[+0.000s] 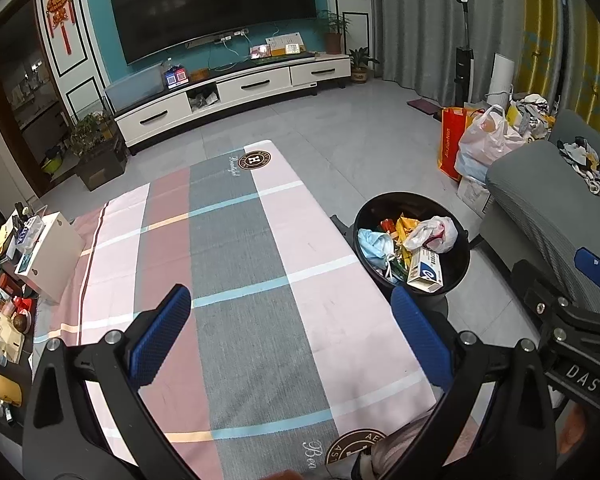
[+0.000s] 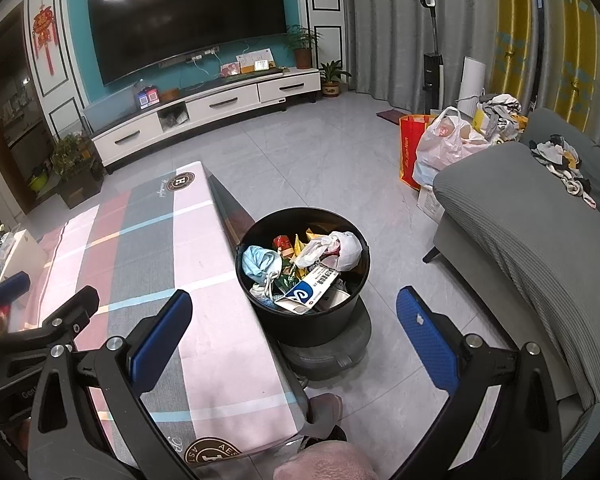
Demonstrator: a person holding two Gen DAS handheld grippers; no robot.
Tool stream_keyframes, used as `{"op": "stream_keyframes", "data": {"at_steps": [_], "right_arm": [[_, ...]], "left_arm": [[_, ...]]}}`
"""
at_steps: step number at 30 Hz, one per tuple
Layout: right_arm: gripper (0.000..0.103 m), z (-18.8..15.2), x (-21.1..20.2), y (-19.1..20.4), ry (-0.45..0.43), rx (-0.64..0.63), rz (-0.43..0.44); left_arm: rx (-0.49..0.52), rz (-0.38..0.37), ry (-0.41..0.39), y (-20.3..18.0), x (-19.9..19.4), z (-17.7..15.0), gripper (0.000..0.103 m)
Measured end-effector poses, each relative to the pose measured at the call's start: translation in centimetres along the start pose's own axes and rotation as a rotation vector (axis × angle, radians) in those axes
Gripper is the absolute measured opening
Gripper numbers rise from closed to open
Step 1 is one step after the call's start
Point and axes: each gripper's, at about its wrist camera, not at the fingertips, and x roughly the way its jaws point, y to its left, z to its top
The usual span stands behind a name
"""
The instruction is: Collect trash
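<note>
Left gripper (image 1: 290,338): spread wide, nothing held, above the checked cloth (image 1: 236,264) on the table.
Right gripper (image 2: 296,338): spread wide, nothing held, near the bin's rim.
Bin (image 2: 360,280): black, on the floor beside the table.
Trash: box (image 2: 308,290), white bag (image 2: 340,250) and blue mask (image 2: 258,260), all inside the bin.

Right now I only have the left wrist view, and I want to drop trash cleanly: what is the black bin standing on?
Observer: The black bin stands on a low round grey base on the floor, close beside the table.
Operator: Is the right gripper carrying anything?
Observer: No. The right gripper is open, with nothing between its fingers.
Operator: Anything near the table's closest corner?
Observer: A pink slipper is on the floor there, just in front of the base.
</note>
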Motion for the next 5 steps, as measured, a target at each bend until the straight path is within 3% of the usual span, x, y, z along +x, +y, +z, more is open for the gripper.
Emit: {"op": "stream_keyframes", "data": {"at_steps": [5], "right_arm": [[0.100, 0.05, 0.07, -0.07, -0.002, 0.001, -0.001]], "left_arm": [[0.000, -0.002, 0.004, 0.01, 0.09, -0.01, 0.100]]}}
